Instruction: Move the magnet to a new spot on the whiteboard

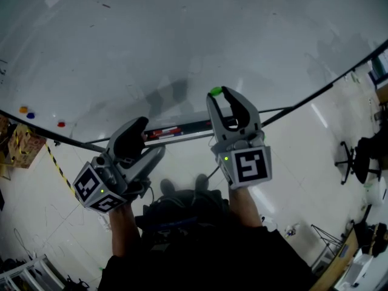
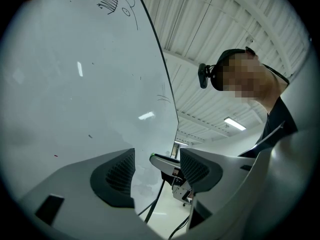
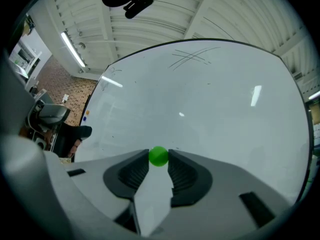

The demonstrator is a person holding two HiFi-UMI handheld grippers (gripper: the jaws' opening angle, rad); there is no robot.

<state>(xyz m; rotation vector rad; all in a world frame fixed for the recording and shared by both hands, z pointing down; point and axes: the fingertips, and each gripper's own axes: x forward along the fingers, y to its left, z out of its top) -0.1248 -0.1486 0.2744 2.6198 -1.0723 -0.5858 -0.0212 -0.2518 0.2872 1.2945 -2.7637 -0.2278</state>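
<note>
A small round green magnet [image 1: 214, 91] [image 3: 159, 156] sits pinched between the tips of my right gripper [image 1: 218, 93] [image 3: 159, 157], which is shut on it. The gripper holds it close against the big whiteboard [image 1: 182, 35] [image 3: 210, 109], low and near the middle; I cannot tell whether the magnet touches the surface. My left gripper [image 1: 140, 132] [image 2: 157, 166] hangs lower and to the left, by the board's bottom edge. It is open, with nothing between its jaws. In the left gripper view the right gripper shows through the gap.
Three small magnets, orange [image 1: 23, 109], blue [image 1: 31, 115] and red [image 1: 61, 124], stick to the board's lower left. A tray [image 1: 176, 132] with a red-labelled item runs along the board's bottom. Yellow-black tape [image 1: 57, 165] marks the floor; an office chair [image 1: 354, 153] stands at the right.
</note>
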